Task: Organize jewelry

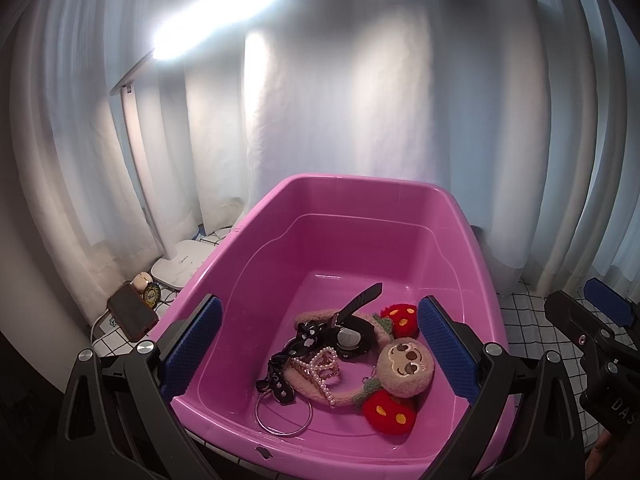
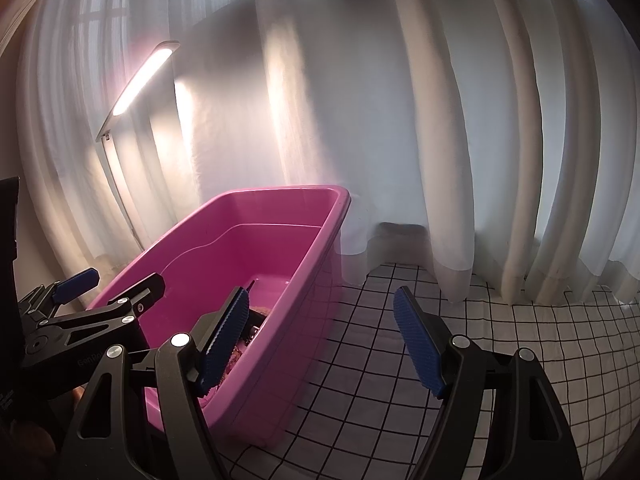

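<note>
In pink tub (image 1: 280, 216): sloth headband (image 1: 404, 364), watch (image 1: 348, 332), pearl clip (image 1: 320, 364). Both hand-held grippers, L (image 1: 320, 344) & R (image 2: 320, 340), spread wide, empty.

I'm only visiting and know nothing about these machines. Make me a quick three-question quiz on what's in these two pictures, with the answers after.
1. True or false: the left gripper is clamped on the silver ring.
2. Which item lies in the pink tub? A) a spoon B) a pearl crown clip C) a book
3. What pattern covers the tablecloth beside the tub?

Key
1. False: its jaws stand wide open above the tub, and the ring lies loose on the tub floor.
2. B, beside the plush monkey headband and the black watch.
3. A black grid on white. The right gripper hangs open over it.
</note>
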A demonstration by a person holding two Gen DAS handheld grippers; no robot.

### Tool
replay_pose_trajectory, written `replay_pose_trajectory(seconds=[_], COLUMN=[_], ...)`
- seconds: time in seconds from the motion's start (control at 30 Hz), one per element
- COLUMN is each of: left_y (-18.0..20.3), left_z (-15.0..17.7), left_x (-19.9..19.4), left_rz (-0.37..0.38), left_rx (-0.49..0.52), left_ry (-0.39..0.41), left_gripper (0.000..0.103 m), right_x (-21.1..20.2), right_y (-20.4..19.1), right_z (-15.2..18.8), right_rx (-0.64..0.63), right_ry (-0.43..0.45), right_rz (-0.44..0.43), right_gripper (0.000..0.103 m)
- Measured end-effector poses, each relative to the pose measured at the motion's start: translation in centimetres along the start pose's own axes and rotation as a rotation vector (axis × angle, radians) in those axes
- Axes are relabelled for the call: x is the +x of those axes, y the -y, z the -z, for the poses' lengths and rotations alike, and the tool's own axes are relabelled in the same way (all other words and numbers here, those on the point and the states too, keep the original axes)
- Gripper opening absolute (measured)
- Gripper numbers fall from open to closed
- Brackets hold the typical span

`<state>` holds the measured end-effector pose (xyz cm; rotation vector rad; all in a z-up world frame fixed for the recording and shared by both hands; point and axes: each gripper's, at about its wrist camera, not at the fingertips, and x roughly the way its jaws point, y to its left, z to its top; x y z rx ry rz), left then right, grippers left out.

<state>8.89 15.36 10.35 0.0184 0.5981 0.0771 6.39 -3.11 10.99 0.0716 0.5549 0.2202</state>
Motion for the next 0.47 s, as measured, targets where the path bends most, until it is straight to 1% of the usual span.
replay_pose_trajectory(seconds=[0.2,0.47], left_y=[-0.04,-0.20], left_z=[0.10,0.15], left_x=[-0.17,0.06], left_rz=[0.001,-0.007], left_rx=[-0.002,-0.013], left_ry=[0.004,-0.012], left_gripper=[0.096,0.096], right_x=[0.09,0.07], right_y=[0.18,0.17], right_z=[0.16,0.17], right_rx=[0.006,0.008], right_ry=[-0.002,-0.001], right_rz=[0.001,0.001], right_gripper=[0.072,0.072])
